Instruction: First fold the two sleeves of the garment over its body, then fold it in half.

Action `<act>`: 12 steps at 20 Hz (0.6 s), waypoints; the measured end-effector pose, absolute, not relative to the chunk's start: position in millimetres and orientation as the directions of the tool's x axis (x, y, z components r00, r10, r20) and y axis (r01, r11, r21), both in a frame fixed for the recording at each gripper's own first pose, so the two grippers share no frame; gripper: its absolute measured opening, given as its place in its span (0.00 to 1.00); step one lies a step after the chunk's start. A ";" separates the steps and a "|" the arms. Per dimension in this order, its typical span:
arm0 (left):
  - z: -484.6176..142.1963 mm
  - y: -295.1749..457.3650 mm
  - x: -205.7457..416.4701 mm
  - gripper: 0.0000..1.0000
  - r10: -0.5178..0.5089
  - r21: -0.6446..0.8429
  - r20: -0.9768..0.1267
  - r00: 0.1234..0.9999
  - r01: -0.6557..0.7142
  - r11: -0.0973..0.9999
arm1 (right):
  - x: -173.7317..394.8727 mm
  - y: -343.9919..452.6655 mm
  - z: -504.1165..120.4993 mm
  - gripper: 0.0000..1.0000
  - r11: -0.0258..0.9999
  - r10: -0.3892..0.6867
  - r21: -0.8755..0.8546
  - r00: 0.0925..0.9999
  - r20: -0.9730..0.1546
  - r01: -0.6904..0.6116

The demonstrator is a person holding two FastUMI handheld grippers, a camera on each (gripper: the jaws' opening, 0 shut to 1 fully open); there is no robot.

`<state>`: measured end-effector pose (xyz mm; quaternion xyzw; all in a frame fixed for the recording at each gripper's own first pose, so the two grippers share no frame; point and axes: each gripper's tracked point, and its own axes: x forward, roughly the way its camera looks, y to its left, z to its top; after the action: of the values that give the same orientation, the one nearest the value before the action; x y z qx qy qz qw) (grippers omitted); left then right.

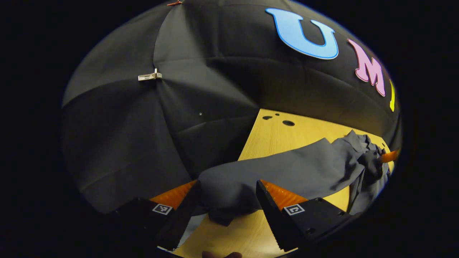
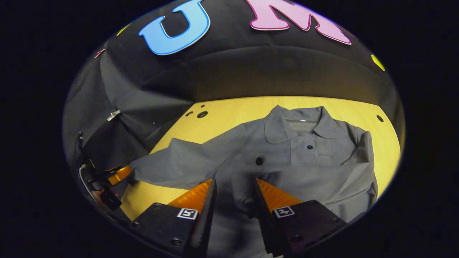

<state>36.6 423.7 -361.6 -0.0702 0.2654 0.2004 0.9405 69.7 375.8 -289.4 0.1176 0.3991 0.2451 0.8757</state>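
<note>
Garment (soft, limp cloth, best taken at a cuff): left gripper spread around the outstretched sleeve, right gripper parted above.

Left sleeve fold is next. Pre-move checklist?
1. Left sleeve cuff sits between the left gripper fingers: ok.
2. Fingers pressing on the cuff: cannot tell.
3. Other sleeve already folded over the shirt body: ok.
4. Right gripper open above the lower body, holding nothing: ok.
5. Collar lies flat on the table: ok.
</note>
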 end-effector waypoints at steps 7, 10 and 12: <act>-397.2 430.7 34.0 0.97 0.339 -0.008 -0.609 0.717 -0.433 0.902 | 58.9 326.9 -258.9 0.68 0.882 0.471 0.333 0.606 -0.641 -0.334; -402.8 422.4 36.7 0.92 0.309 -0.033 -0.628 0.714 -0.422 0.906 | 51.8 306.4 -248.2 0.68 0.889 0.457 0.327 0.625 -0.633 -0.319; -404.9 419.9 38.0 0.76 0.302 -0.031 -0.633 0.713 -0.412 0.911 | 48.1 291.6 -240.4 0.68 0.896 0.445 0.326 0.643 -0.624 -0.303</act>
<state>38.0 419.9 -404.9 -0.0850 0.3254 0.1936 0.9216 48.1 291.6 -240.4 0.0959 0.3683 0.2074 0.9012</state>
